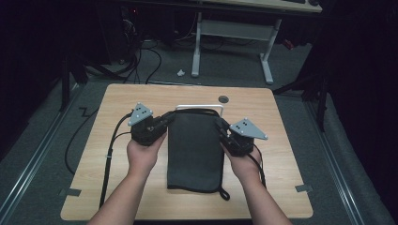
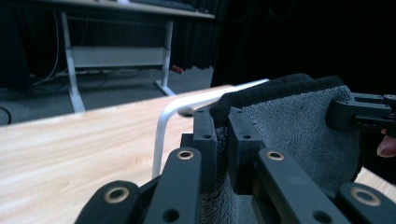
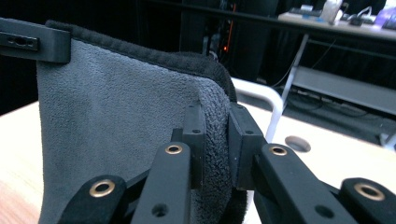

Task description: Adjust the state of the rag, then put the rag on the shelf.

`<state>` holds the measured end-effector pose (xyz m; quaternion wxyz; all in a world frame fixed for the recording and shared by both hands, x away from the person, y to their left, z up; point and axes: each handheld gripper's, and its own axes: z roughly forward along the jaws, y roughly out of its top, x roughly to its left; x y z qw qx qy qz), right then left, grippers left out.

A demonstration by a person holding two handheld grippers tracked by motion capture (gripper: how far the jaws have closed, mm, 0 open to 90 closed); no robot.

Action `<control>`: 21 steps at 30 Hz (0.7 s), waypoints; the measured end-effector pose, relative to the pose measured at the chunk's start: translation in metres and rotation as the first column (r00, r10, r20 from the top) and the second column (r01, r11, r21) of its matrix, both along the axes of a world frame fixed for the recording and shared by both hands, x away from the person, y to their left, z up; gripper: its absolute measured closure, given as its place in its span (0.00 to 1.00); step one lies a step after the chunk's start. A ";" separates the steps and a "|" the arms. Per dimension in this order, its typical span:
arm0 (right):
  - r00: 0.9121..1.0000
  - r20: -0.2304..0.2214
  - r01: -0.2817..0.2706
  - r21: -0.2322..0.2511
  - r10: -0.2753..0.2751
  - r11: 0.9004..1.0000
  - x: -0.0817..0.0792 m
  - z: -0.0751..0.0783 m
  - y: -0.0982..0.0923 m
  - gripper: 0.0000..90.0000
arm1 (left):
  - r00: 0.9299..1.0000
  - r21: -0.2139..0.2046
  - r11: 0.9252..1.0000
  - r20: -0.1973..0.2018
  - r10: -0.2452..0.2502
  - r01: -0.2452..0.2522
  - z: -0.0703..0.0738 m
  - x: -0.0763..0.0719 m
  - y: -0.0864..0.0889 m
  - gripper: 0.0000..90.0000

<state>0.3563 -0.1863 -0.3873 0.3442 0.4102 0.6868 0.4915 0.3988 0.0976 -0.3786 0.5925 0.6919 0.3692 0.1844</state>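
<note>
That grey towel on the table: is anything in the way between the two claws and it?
Nothing visible. The left gripper is shut on one far corner of the grey towel, the right gripper on the other. A white metal rack stands just behind the towel's far edge.

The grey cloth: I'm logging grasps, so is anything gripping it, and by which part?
Yes. The left tongs and the right tongs are each shut on the grey cloth, pinching its far edge at the two corners beside the white bar.
</note>
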 end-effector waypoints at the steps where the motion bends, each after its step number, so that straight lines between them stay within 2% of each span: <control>1: 1.000 0.007 -0.001 0.003 0.001 1.000 0.000 0.004 0.000 0.89 | 1.000 -0.002 1.000 0.004 -0.002 0.002 0.003 0.000 0.000 0.93; 3: 1.000 0.025 0.002 -0.002 -0.001 1.000 0.000 0.010 0.000 0.89 | 1.000 -0.013 1.000 0.014 -0.002 0.003 0.008 0.001 0.000 0.93; 7: 0.999 0.048 0.009 0.018 -0.010 1.000 0.001 0.023 -0.002 0.89 | 0.999 -0.028 1.000 0.037 -0.007 0.008 0.020 0.001 -0.002 0.93; 18: 0.996 0.087 0.021 0.034 -0.024 0.999 0.002 0.044 -0.007 0.89 | 0.996 -0.023 1.000 0.089 -0.015 0.017 0.044 0.005 -0.008 0.93; 21: 0.995 0.096 0.028 0.040 -0.031 0.999 0.005 0.048 -0.009 0.89 | 0.995 -0.008 1.000 0.102 -0.019 0.020 0.049 0.009 -0.010 0.93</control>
